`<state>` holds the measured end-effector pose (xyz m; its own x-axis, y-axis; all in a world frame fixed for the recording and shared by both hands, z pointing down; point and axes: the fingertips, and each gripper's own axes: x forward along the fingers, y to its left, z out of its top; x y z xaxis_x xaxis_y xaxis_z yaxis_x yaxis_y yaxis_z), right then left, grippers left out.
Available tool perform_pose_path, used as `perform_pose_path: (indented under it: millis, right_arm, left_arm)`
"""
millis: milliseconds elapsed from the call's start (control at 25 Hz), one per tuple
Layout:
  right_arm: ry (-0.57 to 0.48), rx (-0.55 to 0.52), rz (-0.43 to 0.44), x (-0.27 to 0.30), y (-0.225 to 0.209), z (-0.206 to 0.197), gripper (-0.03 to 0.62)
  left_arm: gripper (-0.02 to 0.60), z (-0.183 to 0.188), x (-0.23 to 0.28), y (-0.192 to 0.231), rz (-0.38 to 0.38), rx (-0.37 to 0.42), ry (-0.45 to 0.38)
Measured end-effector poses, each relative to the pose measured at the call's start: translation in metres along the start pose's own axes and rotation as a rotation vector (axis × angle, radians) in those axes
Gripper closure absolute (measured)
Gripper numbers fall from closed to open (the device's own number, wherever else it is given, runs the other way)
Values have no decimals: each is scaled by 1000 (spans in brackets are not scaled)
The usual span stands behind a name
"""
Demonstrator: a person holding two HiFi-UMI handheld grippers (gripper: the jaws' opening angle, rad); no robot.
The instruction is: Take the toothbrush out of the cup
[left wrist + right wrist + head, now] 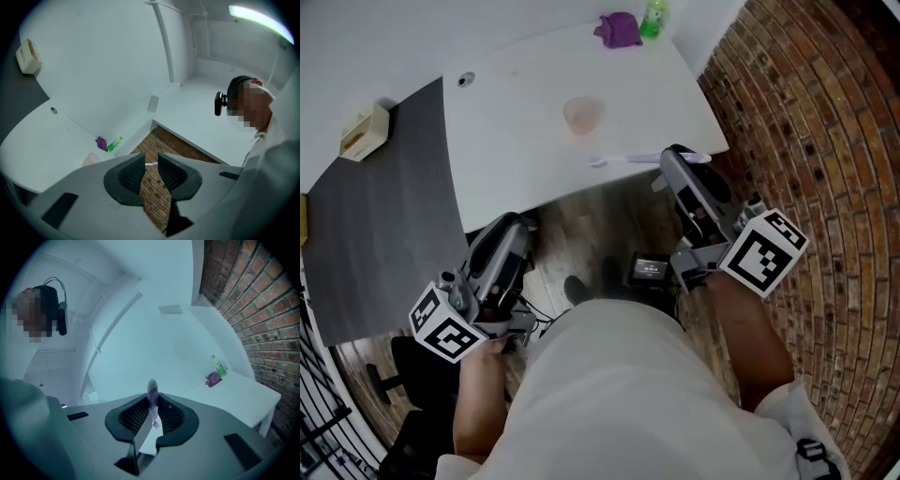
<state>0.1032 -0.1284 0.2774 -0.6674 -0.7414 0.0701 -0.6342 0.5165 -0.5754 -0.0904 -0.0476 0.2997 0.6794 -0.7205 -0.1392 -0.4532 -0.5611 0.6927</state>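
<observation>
A translucent pink cup (583, 115) stands upright on the white table (516, 141). The toothbrush (628, 159), white with a purple handle, is outside the cup and lies level over the table's front edge. My right gripper (675, 159) is shut on its handle end. In the right gripper view the purple handle (152, 394) stands up between the pads of that gripper (152, 405). My left gripper (514, 230) hangs low, below the table edge and apart from the cup. Its jaws stand a narrow gap apart with nothing between them (151, 171).
A purple object (619, 30) and a green bottle (653, 19) sit at the table's far corner. A beige box (364, 131) rests beside a dark grey surface (384, 216) on the left. A brick wall (825, 141) runs close along the right.
</observation>
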Motion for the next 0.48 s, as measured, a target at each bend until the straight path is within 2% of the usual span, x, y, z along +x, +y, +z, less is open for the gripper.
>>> perform_pose_path:
  millis: [480]
  right_arm:
    - [30,14,-2,-6,1,-17,530]
  left_arm:
    - [518,-12,-11,0,14,-19,4]
